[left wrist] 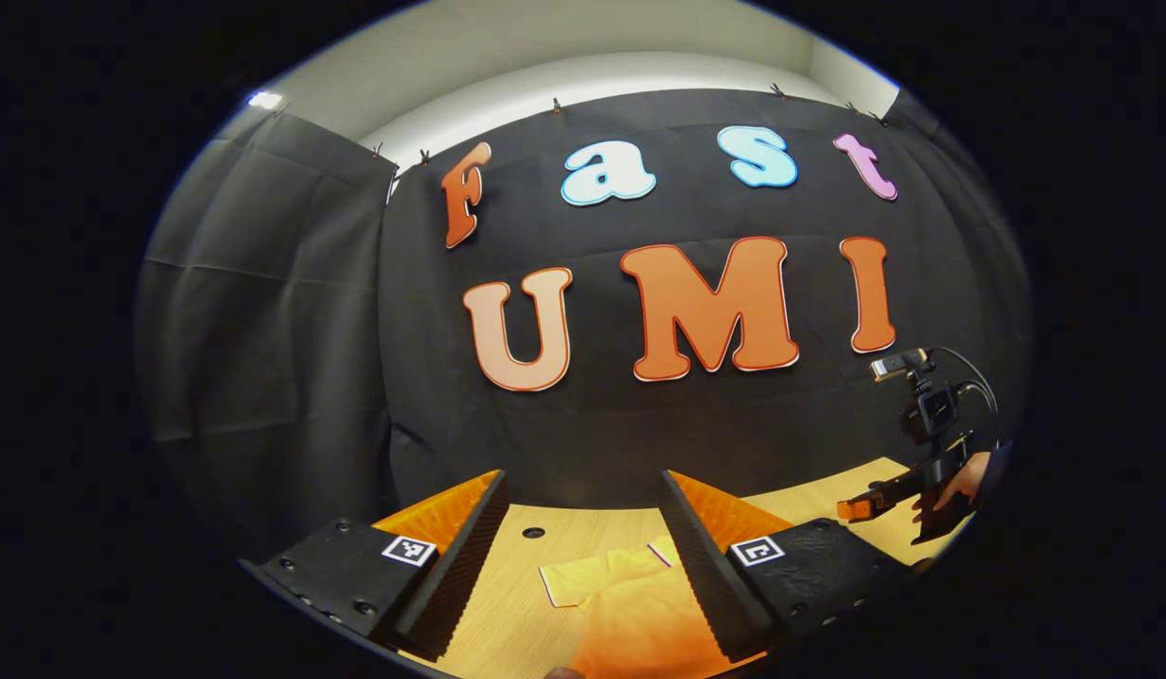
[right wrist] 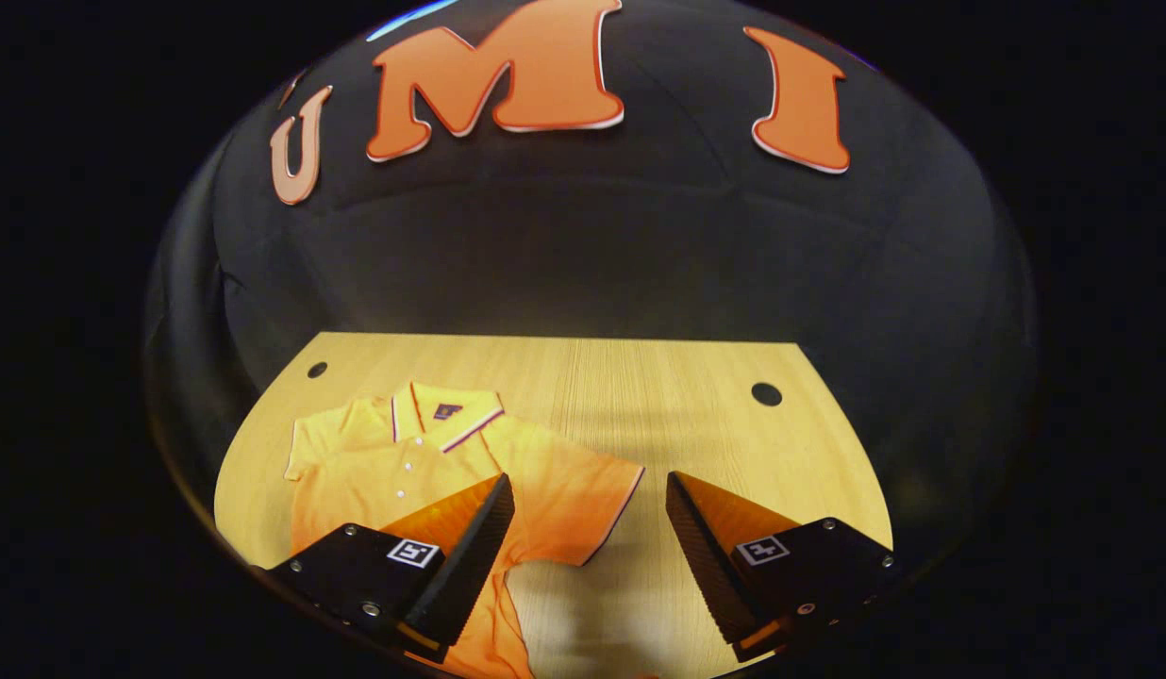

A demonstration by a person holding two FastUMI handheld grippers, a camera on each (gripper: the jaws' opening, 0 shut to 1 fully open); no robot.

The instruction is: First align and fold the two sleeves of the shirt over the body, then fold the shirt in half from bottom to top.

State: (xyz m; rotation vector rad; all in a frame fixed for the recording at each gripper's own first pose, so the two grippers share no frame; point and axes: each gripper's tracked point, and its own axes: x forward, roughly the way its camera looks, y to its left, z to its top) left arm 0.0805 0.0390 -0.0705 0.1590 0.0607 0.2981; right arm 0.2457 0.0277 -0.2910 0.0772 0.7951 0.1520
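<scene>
An orange-yellow polo shirt (right wrist: pixel 404 471) lies flat and front up on the wooden table (right wrist: pixel 640 396), its collar (right wrist: pixel 441 415) toward the far wall. One short sleeve (right wrist: pixel 583 509) spreads out to the right. My right gripper (right wrist: pixel 588 483) hovers open above that sleeve, with its left finger over the shirt's body. In the left gripper view, the left gripper (left wrist: pixel 583 476) is open above the other sleeve (left wrist: pixel 592 575) with nothing between its fingers. The right gripper (left wrist: pixel 871 505) shows farther off to the right, held by a hand (left wrist: pixel 960 481).
The table has round holes near its far corners (right wrist: pixel 766 393) (right wrist: pixel 317 370) (left wrist: pixel 533 533). Bare wood (right wrist: pixel 734 443) lies to the right of the shirt. Black cloth walls close the booth behind and to the sides.
</scene>
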